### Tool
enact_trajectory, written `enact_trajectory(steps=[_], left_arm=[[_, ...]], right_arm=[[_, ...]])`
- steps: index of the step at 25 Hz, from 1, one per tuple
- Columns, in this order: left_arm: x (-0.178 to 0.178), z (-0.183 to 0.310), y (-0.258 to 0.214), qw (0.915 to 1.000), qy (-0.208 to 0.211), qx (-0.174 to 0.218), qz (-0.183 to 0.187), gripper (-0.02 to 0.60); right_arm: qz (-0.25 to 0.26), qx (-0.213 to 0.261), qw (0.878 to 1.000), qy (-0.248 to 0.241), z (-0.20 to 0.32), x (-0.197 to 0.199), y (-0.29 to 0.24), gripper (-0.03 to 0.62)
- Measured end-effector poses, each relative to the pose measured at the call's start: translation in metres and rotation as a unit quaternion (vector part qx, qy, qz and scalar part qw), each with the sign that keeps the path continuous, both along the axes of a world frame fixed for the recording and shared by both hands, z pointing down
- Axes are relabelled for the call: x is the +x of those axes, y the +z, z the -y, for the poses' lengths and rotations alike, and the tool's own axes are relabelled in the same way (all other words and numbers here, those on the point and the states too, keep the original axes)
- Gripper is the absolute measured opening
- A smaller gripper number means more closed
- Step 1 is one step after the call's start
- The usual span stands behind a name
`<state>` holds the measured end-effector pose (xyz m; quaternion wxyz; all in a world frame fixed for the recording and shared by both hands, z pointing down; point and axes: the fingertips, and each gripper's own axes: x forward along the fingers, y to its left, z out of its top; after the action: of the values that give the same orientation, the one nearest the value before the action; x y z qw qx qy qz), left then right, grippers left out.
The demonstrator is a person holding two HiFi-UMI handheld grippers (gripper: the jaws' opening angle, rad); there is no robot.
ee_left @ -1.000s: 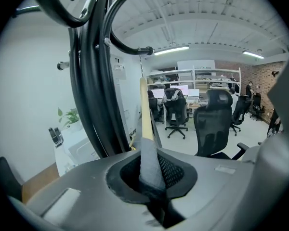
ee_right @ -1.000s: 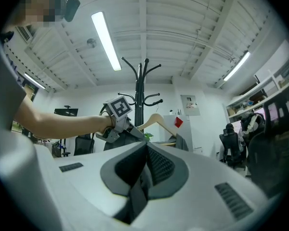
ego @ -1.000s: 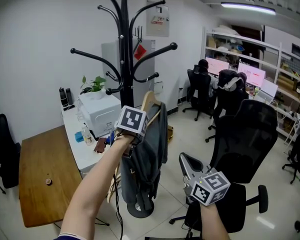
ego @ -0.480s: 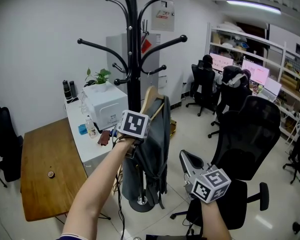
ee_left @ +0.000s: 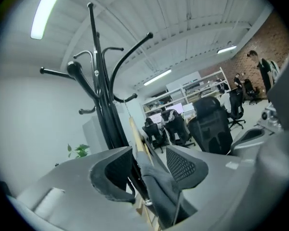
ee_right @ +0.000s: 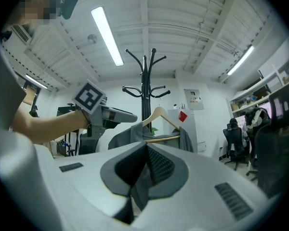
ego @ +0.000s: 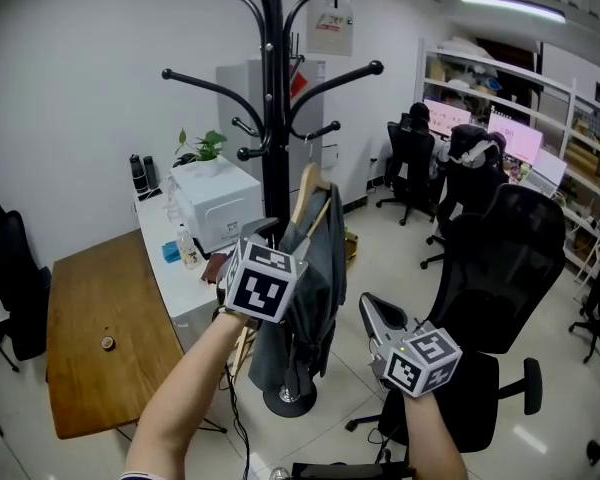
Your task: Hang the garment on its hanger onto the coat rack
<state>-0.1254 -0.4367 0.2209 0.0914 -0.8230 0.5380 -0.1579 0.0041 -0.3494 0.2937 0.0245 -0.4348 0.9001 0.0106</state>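
Note:
The black coat rack [ego: 273,118] stands in the middle of the head view. A grey garment [ego: 320,258] on a wooden hanger [ego: 305,193] hangs beside its pole; the hook is hidden. My left gripper [ego: 277,240] is at the garment's near side. In the left gripper view its jaws have just been opening and stand apart [ee_left: 151,165], with the hanger [ee_left: 137,138] and grey cloth [ee_left: 161,191] between them, not pinched. My right gripper [ego: 368,306] is shut, lower right of the garment and apart from it. Its view shows the closed pads [ee_right: 145,150], with the hanger [ee_right: 159,114] beyond.
A black office chair [ego: 500,268] stands just behind my right gripper. Left of the rack are a white cabinet with a printer [ego: 215,203] and a wooden table [ego: 100,328]. People sit at desks at the back right [ego: 420,138].
My left gripper has drawn back from the garment toward me and sunk a little, its marker cube turned to face me. The garment stays hanging by the pole. The right gripper has hardly moved.

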Motion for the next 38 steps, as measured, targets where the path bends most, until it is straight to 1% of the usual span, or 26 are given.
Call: enact_trajectory(steps=[2,4,5,6,8,9,10,14,18,32,38], left_arm=[[0.006,-0.024,0.001,0.9994,0.018,0.012,-0.027,0.215],[0.012,-0.046,0.007,0.9975,0.035,0.016,-0.059,0.165],[0.016,-0.056,0.011,0.9958,0.046,0.016,-0.077,0.122],[0.022,-0.064,0.017,0.9937,0.059,0.013,-0.094,0.079],[0.034,-0.077,0.035,0.9892,0.086,-0.005,-0.119,0.043],[0.040,-0.080,0.046,0.9874,0.094,-0.018,-0.126,0.016],[0.045,-0.082,0.058,0.9859,0.100,-0.032,-0.131,0.006],[0.059,-0.087,0.101,0.9772,0.114,-0.085,-0.157,0.006],[0.063,-0.086,0.123,0.9705,0.122,-0.116,-0.173,0.006],[0.070,-0.081,0.136,0.9674,0.128,-0.135,-0.172,0.006],[0.067,-0.078,0.138,0.9673,0.119,-0.137,-0.177,0.006]], right_arm=[[0.000,-0.003,1.000,0.001,0.001,-0.001,0.002,0.002],[0.000,-0.007,1.000,0.001,0.002,-0.001,0.005,0.002],[0.000,-0.008,1.000,0.002,0.003,-0.001,0.007,0.002],[0.000,-0.010,1.000,0.002,0.004,-0.002,0.008,0.002],[0.000,-0.013,1.000,0.003,0.005,-0.004,0.011,0.002],[-0.001,-0.014,1.000,0.004,0.005,-0.005,0.013,0.002],[-0.001,-0.016,1.000,0.004,0.005,-0.005,0.015,0.002],[-0.002,-0.028,1.000,0.007,0.001,-0.005,0.026,0.002],[-0.007,-0.037,0.999,0.009,-0.002,-0.004,0.038,0.002],[-0.021,-0.041,0.999,0.001,-0.007,-0.010,0.045,0.002],[-0.023,-0.043,0.999,-0.005,-0.006,-0.013,0.047,0.002]])
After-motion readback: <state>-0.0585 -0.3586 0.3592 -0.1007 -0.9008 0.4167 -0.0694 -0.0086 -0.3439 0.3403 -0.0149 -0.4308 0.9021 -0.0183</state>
